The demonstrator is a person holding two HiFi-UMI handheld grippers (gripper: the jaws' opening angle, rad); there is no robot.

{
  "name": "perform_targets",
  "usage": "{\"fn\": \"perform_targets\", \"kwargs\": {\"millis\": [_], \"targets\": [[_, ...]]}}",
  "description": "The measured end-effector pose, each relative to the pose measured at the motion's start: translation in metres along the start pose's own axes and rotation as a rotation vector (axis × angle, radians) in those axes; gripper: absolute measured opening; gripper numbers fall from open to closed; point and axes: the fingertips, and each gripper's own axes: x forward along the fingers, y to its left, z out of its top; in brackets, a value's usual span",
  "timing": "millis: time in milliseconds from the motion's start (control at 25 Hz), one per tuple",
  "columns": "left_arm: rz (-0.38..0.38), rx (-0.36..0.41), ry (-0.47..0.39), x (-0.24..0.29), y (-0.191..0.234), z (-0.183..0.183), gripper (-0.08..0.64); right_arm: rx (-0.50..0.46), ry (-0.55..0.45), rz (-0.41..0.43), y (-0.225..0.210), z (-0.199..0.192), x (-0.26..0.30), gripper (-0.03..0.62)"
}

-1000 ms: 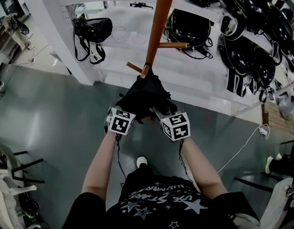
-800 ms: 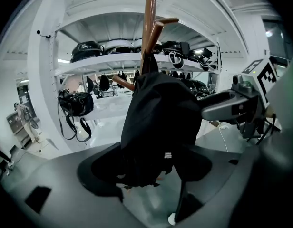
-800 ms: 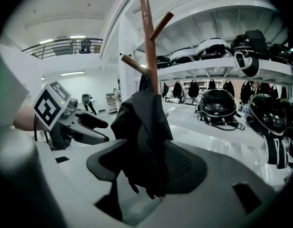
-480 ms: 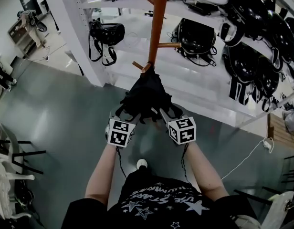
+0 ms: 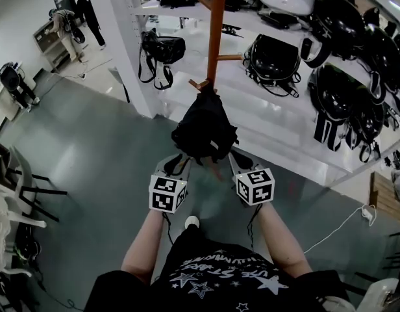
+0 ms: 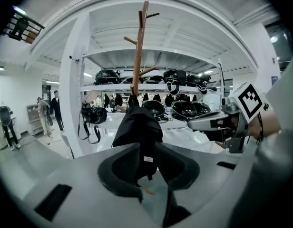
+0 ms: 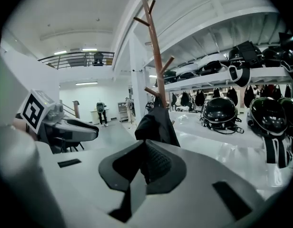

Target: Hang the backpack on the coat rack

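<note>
The backpack hangs on a coat rack peg. Just below, the left tool and right tool are spread, empty.

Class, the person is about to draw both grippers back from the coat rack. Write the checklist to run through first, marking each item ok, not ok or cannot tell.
1. The backpack hangs from the coat rack at a lower peg: ok.
2. The left gripper has its jaws apart: ok.
3. The right gripper has its jaws apart: ok.
4. The backpack's lower end is free of the left gripper: cannot tell. In the left gripper view it shows between the jaws.
5. The hanging loop sits well back on the peg: cannot tell. The backpack's top covers it.
</note>
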Motion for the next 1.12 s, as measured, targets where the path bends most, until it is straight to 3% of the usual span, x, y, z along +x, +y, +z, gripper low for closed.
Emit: {"fn": "perform_targets", "kwargs": {"millis": [120, 320, 840, 1120], "targets": [[0.029, -0.015, -0.008, -0.022, -0.018, -0.008, 0.052, -0.01, -0.023, 0.036, 0.011, -0.003, -0.024, 0.012], [0.047, -0.022, 0.001, -0.053, -0.058, -0.022, 0.023, -0.033, -0.044, 0.076, 0.021, -0.01, -0.068, 0.011], [0.098, -0.038, 0.013, -0.141, -0.174, -0.074, 0.02, -0.046, -0.09, 0.134, 0.042, -0.058, -0.206, 0.011], [0.124, -0.056, 0.015, -0.171, -0.207, -0.091, 0.02, -0.025, -0.086, 0.133, 0.039, -0.079, -0.249, 0.011]]}}
